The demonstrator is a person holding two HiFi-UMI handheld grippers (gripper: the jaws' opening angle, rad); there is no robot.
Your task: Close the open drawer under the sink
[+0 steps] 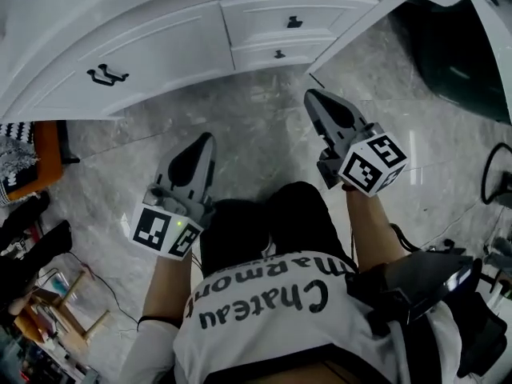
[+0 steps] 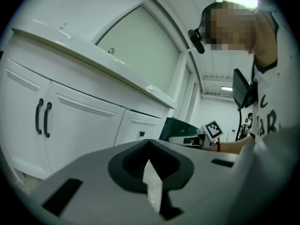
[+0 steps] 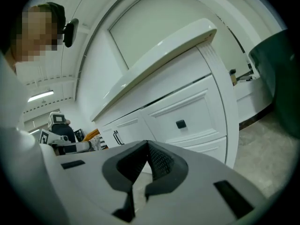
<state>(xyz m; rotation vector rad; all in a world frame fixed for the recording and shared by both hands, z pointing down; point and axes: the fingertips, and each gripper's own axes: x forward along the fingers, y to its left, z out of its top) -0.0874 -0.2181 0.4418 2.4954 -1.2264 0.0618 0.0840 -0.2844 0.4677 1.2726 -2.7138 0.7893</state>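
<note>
Ahead, the white black-knobbed drawer [image 1: 264,16] sits flush in the white vanity cabinet [image 1: 168,42] above a grey marbled tile floor [image 1: 256,126]. Left gripper [image 1: 209,138] and right gripper [image 1: 311,95] hover clear, jaws together, both empty.

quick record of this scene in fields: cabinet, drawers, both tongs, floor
cabinet: white, doors with black handles
upper drawer: front flush, looks closed
lower drawer: front flush, looks closed
left tongs: shut, empty, held off the cabinet
right tongs: shut, empty, pointed toward the drawers, not touching
floor: grey marbled tile
</note>
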